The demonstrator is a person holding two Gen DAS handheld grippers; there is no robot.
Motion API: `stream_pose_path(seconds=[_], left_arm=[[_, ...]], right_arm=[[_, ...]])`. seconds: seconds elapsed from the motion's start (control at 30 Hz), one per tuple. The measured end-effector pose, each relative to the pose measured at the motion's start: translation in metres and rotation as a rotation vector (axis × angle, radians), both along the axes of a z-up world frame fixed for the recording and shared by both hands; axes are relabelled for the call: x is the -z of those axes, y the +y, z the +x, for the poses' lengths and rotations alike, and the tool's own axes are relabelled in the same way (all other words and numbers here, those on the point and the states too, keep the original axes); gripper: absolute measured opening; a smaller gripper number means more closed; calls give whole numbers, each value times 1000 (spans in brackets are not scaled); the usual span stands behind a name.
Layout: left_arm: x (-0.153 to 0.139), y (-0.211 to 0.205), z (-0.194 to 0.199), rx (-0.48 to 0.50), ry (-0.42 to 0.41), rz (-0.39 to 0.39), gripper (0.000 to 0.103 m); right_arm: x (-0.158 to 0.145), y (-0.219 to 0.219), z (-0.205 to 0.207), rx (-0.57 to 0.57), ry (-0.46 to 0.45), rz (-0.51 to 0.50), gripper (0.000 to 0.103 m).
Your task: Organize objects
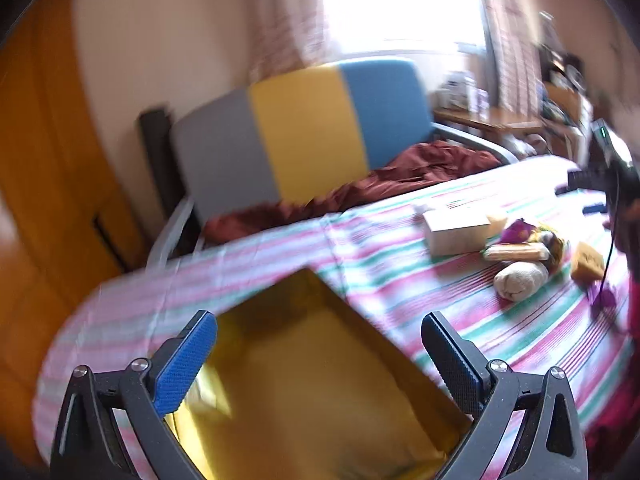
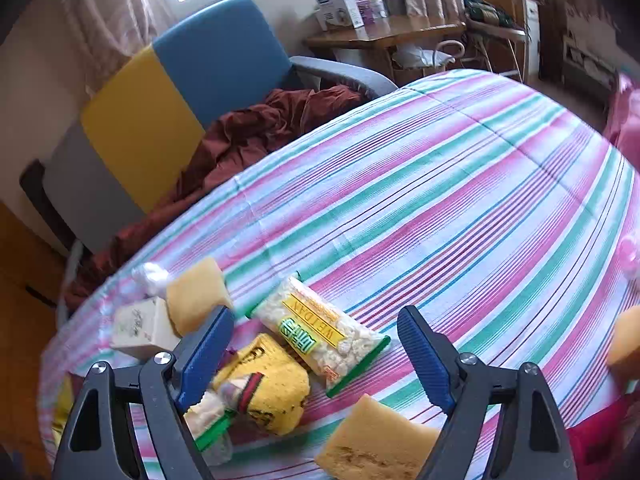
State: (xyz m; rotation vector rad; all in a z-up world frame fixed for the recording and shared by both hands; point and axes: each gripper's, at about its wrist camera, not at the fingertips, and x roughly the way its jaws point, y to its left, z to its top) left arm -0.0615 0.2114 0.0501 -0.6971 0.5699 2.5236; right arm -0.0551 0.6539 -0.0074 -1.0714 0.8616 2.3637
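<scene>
My left gripper (image 1: 320, 344) is open and empty above a gold box (image 1: 312, 380) that lies open on the striped tablecloth (image 1: 260, 252). To the right lie a white carton (image 1: 456, 228), a snack packet (image 1: 516, 252), a rolled beige sock (image 1: 520, 276) and a yellow sponge (image 1: 586, 266). My right gripper (image 2: 320, 344) is open and empty above a pile: a puffed-snack packet (image 2: 320, 336), a yellow rolled sock (image 2: 268, 384), a sponge (image 2: 196, 300), a second sponge (image 2: 372, 436) and the white carton (image 2: 140, 328).
A grey, yellow and blue chair (image 1: 296, 132) with a dark red cloth (image 1: 400, 176) stands behind the table. A wooden door (image 1: 44, 160) is at the left. A shelf with boxes (image 2: 376, 28) stands at the back. Another sponge (image 2: 626, 344) sits at the right edge.
</scene>
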Motion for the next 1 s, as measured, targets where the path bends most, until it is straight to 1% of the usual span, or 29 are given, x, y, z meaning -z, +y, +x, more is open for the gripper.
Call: stream_pose_path(seconds=[0.07,0.13,0.2,0.27,0.37,0.5,0.57,0.6,0.67,0.8,0.9,1.0], left_arm=[[-3,27,-9,69,18,-43,103],[-3,57,-19,143,19,-87,103],[2,86,-29,206,14,-137,103],[9,113,-38,258,-5,-182,103],[27,152,-54,326,-56,-241,103],[43,188,-75,354,-83,-274,103],[49,204,-87,382,-122,-282,103],[52,212,-91,403,-143,-292,103],[61,229,-99,439,-155,-327,103],[80,249,-116,478,-196,-376,103],[90,260,-123,497,-186,-412,103],[96,271,-128,526,-197,-430,103]], right_arm=[[-2,4,4,7,20,-19,85],[2,4,2,-16,29,-79,85],[3,-1,-1,-48,22,-100,85],[3,-7,-3,-81,21,-108,85],[4,-12,-5,-116,22,-130,85],[8,-10,-4,-139,25,-187,85],[10,-11,-5,-152,21,-203,86],[10,-12,-5,-161,19,-207,86],[11,-15,-7,-181,12,-209,86],[13,-20,-10,-213,-9,-207,85],[14,-21,-11,-225,-20,-209,85],[16,-20,-11,-227,-28,-211,86]])
